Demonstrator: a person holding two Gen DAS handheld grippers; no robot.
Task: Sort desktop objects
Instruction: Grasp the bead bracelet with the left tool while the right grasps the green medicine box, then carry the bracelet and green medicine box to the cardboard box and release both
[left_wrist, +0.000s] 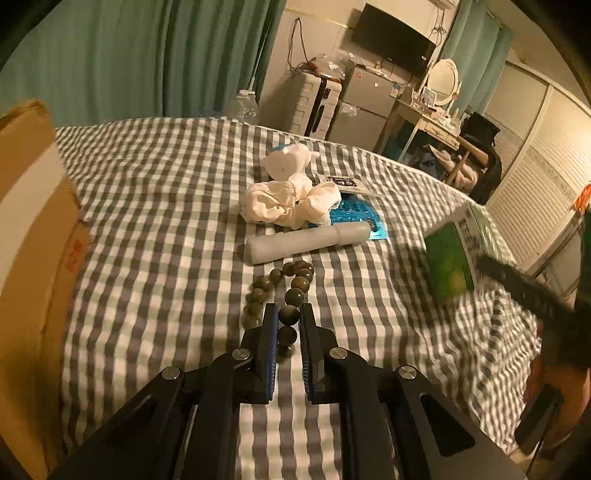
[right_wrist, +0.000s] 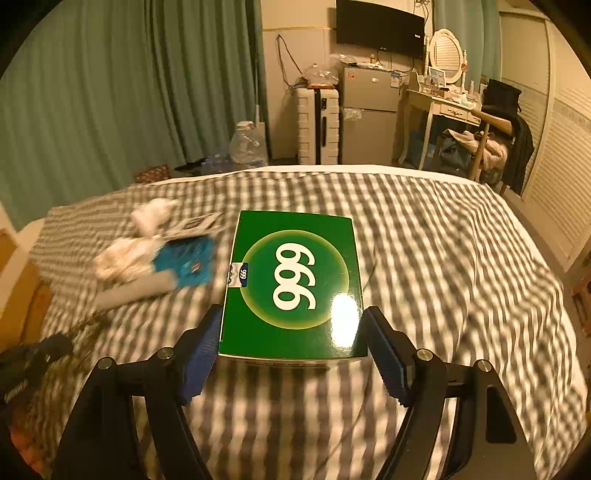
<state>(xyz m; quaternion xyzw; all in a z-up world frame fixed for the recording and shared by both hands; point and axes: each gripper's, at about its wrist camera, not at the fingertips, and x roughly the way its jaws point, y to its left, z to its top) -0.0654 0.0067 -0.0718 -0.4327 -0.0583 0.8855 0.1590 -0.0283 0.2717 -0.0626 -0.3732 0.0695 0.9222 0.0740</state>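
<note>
The left gripper (left_wrist: 289, 314), angling down, is clenching the bead string (left_wrist: 286, 291) just before the white tube (left_wrist: 308, 242). The right gripper (right_wrist: 293, 325), tilting down right of that tube, is grasping the green box (right_wrist: 295, 284).

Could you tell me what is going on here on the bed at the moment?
A person is sorting things on a checked bedspread with two handheld grippers. The left gripper has closed on a string of green beads. The right gripper straddles a green box. Crumpled white cloth and a white tube lie beyond.
</note>
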